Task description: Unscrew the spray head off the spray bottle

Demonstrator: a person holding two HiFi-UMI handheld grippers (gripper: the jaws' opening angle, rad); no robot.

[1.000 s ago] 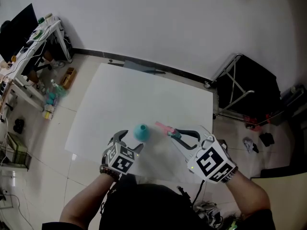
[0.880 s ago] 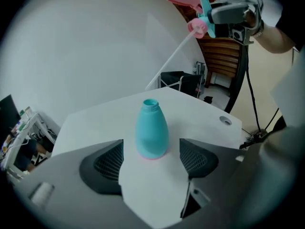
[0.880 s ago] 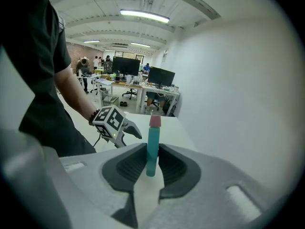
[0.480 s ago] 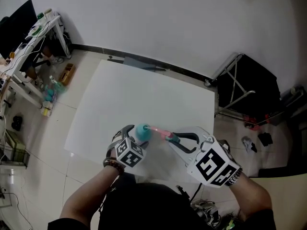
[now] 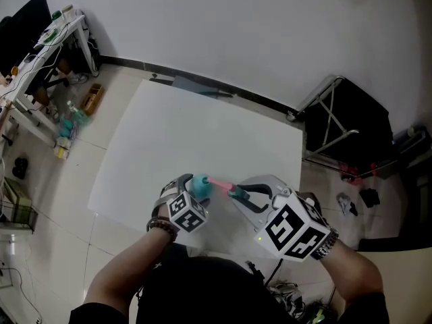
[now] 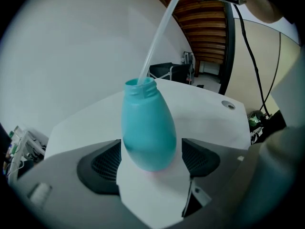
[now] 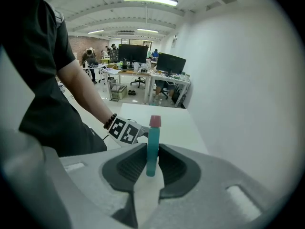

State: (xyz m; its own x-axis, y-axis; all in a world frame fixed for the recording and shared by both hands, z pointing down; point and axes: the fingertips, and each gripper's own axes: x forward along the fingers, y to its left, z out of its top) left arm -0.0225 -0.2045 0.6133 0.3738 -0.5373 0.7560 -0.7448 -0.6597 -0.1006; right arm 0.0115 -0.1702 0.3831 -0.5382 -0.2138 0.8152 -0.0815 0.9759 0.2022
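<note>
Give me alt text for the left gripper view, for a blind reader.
A teal bottle stands on a white table between the left tongs, whose jaws stand wide and have just been opening. A clear tube rises from its open neck toward the top edge.

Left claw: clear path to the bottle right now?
Likely yes: the left claw has just been opening its jaws, and the bottle stands between them. The tube from the head in the right claw only enters its neck.
</note>
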